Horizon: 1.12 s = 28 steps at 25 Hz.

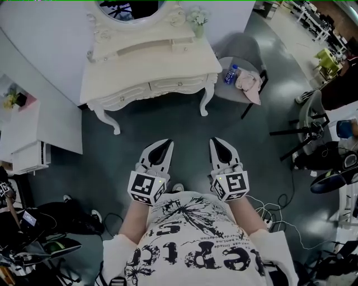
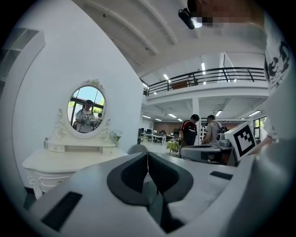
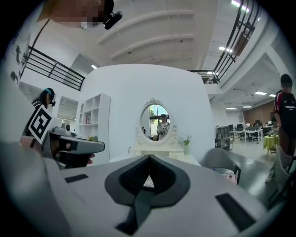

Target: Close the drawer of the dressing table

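The white dressing table (image 1: 151, 64) stands against the far wall, with an oval mirror (image 1: 131, 8) on top and drawer fronts (image 1: 173, 84) along its front edge. From here I cannot tell whether a drawer stands out. Both grippers hang side by side in front of the person's body, well short of the table and pointing toward it. My left gripper (image 1: 166, 143) is shut with nothing between its jaws, and in its own view (image 2: 148, 155) the pads meet. My right gripper (image 1: 215, 141) is shut and empty as well, its pads together (image 3: 149, 158). The table (image 3: 159, 149) shows straight ahead in the right gripper view.
A grey chair (image 1: 249, 53) with a pink cloth (image 1: 249, 84) and a water bottle (image 1: 230, 73) stands right of the table. A white cabinet (image 1: 25, 137) is at the left. Tripod legs and cables (image 1: 296, 139) lie at the right, bags (image 1: 50, 223) at the lower left. Two people (image 2: 190, 131) stand far off.
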{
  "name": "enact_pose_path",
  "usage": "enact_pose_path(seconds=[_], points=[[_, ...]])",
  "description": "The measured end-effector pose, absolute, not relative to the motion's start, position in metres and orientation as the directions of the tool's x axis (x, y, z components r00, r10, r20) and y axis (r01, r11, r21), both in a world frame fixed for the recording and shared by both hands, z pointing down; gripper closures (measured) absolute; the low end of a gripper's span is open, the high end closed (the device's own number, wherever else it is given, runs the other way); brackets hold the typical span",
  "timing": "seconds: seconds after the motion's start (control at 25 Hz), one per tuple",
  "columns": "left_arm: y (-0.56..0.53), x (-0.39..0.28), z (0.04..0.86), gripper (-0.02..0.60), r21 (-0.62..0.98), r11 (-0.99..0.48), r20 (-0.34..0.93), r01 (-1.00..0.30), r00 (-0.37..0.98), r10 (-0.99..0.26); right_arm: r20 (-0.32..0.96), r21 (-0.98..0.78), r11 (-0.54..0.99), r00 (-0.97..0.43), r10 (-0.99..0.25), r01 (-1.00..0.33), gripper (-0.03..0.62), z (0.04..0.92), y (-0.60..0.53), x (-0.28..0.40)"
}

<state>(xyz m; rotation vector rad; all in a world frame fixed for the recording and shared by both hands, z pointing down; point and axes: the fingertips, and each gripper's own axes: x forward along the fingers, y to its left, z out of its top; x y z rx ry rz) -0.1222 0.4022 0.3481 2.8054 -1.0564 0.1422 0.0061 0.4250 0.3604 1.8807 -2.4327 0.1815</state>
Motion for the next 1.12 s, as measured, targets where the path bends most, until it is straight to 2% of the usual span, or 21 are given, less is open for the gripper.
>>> enact_pose_path(seconds=[0.48,0.76,1.12], points=[[0.340,-0.137,0.370,0.561,0.123,-0.724,0.177,-0.679,0.733,-0.657,0.166,-0.088,0.248,-0.259,-0.951,-0.965,0.577,0.384,0.363,-0.002],[0.277,-0.110,0.374,0.561,0.118,-0.662,0.180,-0.740,0.672,-0.719,0.155,-0.079,0.311,-0.320,-0.935,-0.947,0.577,0.388,0.292,0.032],[0.178,-0.035,0.359,0.561,0.103,-0.574,0.158,-0.813,0.583,-0.797,0.142,-0.084,0.407,-0.415,-0.899,-0.910,0.577,0.377,0.171,0.112]])
